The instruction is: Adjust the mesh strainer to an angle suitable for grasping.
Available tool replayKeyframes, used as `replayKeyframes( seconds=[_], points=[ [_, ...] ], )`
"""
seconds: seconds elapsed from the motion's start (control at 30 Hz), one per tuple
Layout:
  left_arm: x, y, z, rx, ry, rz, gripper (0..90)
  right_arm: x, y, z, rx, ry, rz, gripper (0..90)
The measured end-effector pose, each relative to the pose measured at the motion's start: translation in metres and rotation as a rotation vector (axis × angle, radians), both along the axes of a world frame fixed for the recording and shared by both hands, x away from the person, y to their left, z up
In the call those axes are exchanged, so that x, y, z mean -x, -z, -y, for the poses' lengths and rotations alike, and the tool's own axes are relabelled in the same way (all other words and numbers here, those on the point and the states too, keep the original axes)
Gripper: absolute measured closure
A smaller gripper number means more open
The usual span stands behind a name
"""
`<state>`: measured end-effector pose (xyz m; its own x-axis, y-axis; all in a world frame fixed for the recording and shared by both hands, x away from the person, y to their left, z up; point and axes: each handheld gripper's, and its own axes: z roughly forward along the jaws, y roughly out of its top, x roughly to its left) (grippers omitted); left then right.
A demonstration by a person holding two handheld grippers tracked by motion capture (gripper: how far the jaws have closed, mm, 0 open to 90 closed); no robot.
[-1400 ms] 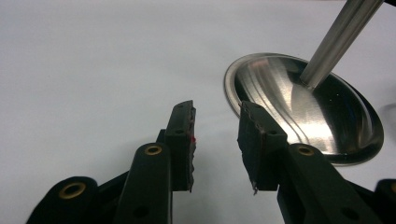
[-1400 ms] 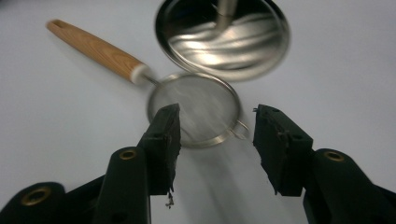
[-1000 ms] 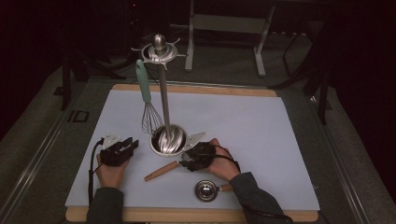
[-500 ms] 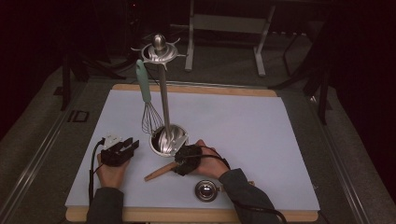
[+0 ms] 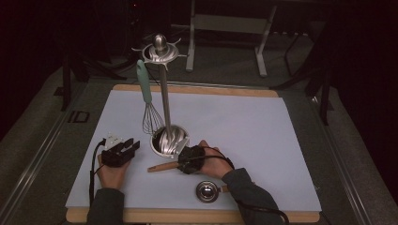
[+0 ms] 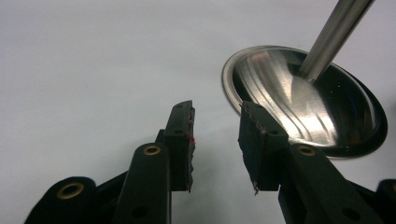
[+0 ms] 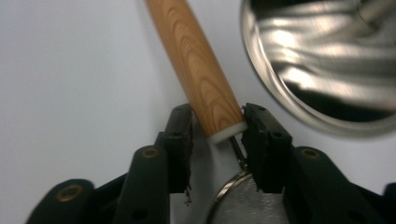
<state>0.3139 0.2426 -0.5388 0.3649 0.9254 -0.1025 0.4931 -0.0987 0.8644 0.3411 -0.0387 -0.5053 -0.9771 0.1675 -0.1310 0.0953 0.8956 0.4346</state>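
Note:
A wooden handle (image 5: 162, 166) lies on the white mat just in front of the steel stand's round base (image 5: 170, 140). My right gripper (image 5: 187, 159) is at its right end. In the right gripper view its jaws have just been closing, and the pads (image 7: 254, 128) now sit against both sides of the handle's white-tipped end (image 7: 205, 88), with my right gripper (image 7: 217, 114) over a wire mesh head (image 7: 243, 205). My left gripper (image 5: 129, 147) rests left of the base, open and empty. In the left gripper view, my left gripper (image 6: 217, 109) points at the base's rim (image 6: 280, 98).
The stand's pole rises to a hook ring (image 5: 160, 49), from which a whisk with a green handle (image 5: 146, 93) hangs. A small round metal utensil (image 5: 206, 191) lies near the mat's front edge beside the right sleeve. A wooden board edge (image 5: 197, 89) borders the mat.
The right hand has shifted a little left toward the stand's base and its jaws have closed in on the wooden handle. The left hand has stayed put.

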Motion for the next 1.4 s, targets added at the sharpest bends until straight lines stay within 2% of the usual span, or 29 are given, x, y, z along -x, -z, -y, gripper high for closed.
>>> replayKeyframes(
  seconds=[0.1,0.3,0.53,0.77,0.83,0.93,1.0,1.17,1.3,1.4],
  points=[
    [0.000,0.000,0.000,-0.001,0.000,0.000,65.5,-0.002,-0.001,0.013,0.009,0.015,0.003,68.0],
    [0.000,0.000,0.000,-0.002,-0.001,0.000,65.3,-0.007,-0.003,0.054,0.026,0.074,0.005,69.4],
    [0.000,0.000,0.001,-0.003,-0.003,-0.003,65.0,-0.013,-0.006,0.103,0.039,0.185,0.001,69.6],
    [0.000,0.000,0.001,-0.008,-0.005,-0.002,65.0,-0.023,-0.011,0.140,0.035,0.309,0.010,69.9],
    [0.000,0.000,0.001,-0.010,-0.005,-0.002,65.0,-0.026,-0.011,0.147,0.038,0.336,0.006,69.9],
    [0.000,0.000,0.001,-0.009,-0.006,-0.003,65.0,-0.028,-0.008,0.150,0.057,0.333,-0.012,69.4],
    [0.000,0.000,0.001,-0.010,-0.007,-0.002,65.1,-0.028,-0.007,0.150,0.065,0.312,-0.046,65.9],
    [0.000,0.000,0.001,-0.010,-0.006,-0.002,65.0,-0.032,-0.010,0.146,0.049,0.290,-0.100,60.5],
    [0.000,0.000,0.001,-0.008,-0.006,0.000,65.0,-0.039,-0.011,0.143,0.054,0.289,-0.143,59.9],
    [0.000,0.000,0.001,-0.006,-0.006,-0.001,65.0,-0.041,-0.011,0.141,0.068,0.281,-0.186,63.0]
  ],
)
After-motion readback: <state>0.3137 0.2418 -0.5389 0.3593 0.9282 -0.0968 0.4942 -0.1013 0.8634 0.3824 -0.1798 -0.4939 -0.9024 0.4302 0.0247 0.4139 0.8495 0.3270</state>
